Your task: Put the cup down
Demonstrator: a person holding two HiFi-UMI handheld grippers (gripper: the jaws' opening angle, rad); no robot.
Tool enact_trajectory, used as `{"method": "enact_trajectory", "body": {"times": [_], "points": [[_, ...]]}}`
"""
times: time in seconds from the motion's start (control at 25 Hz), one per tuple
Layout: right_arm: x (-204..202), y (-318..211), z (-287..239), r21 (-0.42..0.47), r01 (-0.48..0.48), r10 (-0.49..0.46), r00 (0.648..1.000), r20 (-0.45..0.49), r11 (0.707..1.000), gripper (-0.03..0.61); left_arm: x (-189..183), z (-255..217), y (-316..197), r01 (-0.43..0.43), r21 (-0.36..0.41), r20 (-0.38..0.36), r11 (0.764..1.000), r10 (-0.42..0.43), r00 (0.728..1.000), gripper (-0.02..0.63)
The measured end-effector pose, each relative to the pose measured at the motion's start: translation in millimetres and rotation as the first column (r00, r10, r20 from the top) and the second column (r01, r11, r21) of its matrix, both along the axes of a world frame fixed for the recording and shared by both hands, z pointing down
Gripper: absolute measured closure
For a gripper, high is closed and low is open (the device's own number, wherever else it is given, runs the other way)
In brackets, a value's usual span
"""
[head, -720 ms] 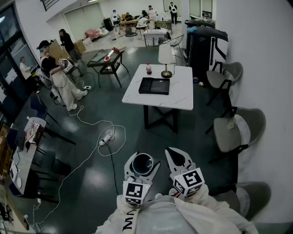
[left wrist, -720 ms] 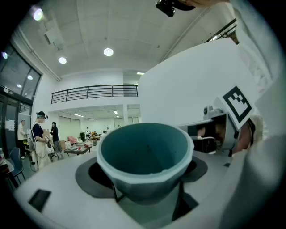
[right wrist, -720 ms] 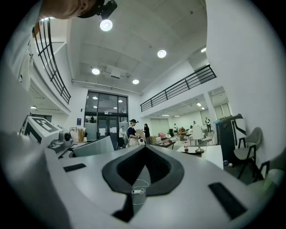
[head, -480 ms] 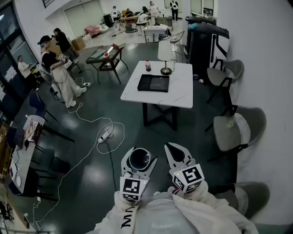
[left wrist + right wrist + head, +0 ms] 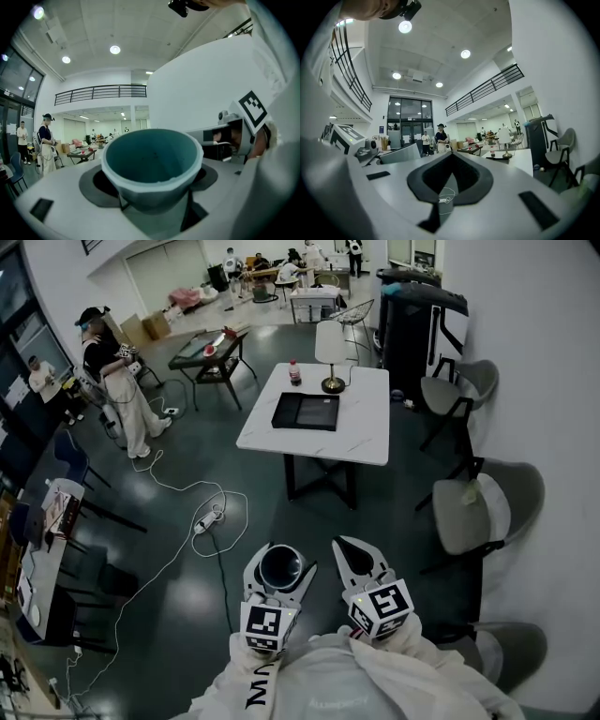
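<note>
In the head view, low in the frame and close to my body, my left gripper (image 5: 280, 560) is shut on a teal cup (image 5: 281, 568). The cup stands upright with its mouth up. It fills the left gripper view as a teal cup (image 5: 152, 161) wedged in the dark hollow between the jaws. Beside it on the right, my right gripper (image 5: 350, 548) is shut with nothing in it. In the right gripper view the right gripper (image 5: 450, 154) shows the floor and a cable through the hollow of its jaws. Both grippers hang over the dark floor, well short of the white table (image 5: 366, 427).
The white table carries a black tray (image 5: 306, 412), a lamp (image 5: 329, 352) and a bottle (image 5: 294, 372). Grey chairs (image 5: 469, 512) line the right wall by a black cabinet (image 5: 422, 324). A power strip with cables (image 5: 202, 521) lies on the floor at left. A person (image 5: 117, 395) stands far left.
The table and room have slid slightly left and down in the head view. Both grippers keep their pose, and the cup stays in the left one.
</note>
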State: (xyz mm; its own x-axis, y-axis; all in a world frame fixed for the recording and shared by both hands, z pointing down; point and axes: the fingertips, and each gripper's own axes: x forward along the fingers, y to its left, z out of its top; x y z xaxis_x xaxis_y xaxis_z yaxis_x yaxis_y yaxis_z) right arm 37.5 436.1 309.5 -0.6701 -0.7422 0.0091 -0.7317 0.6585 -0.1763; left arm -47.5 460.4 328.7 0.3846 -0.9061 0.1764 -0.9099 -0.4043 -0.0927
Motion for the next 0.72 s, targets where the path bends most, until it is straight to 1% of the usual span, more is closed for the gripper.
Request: {"method": "enact_trajectory", "body": {"times": [0.28, 0.52, 0.72], "points": [[38.9, -17.4, 16.0, -0.042, 0.0, 0.0, 1.0, 0.012, 0.999, 0.572, 36.9, 11.7, -22.0, 0.001, -0.025, 0.001, 1.0, -0.001, 1.0, 0.218], [67.0, -29.6, 26.2, -0.058, 0.014, -0.013, 1.0, 0.015, 0.998, 0.573, 68.4, 15.5, -33.3, -0.002, -0.028, 0.005, 1.0, 0.003, 1.0, 0.218], [80.0, -34.6, 32.4, -0.072, 0.02, -0.019, 1.0, 0.025, 0.997, 0.572, 83.0, 18.4, -40.7, -0.013, -0.038, 0.021, 0.999, 0.014, 1.0, 0.218]]}}
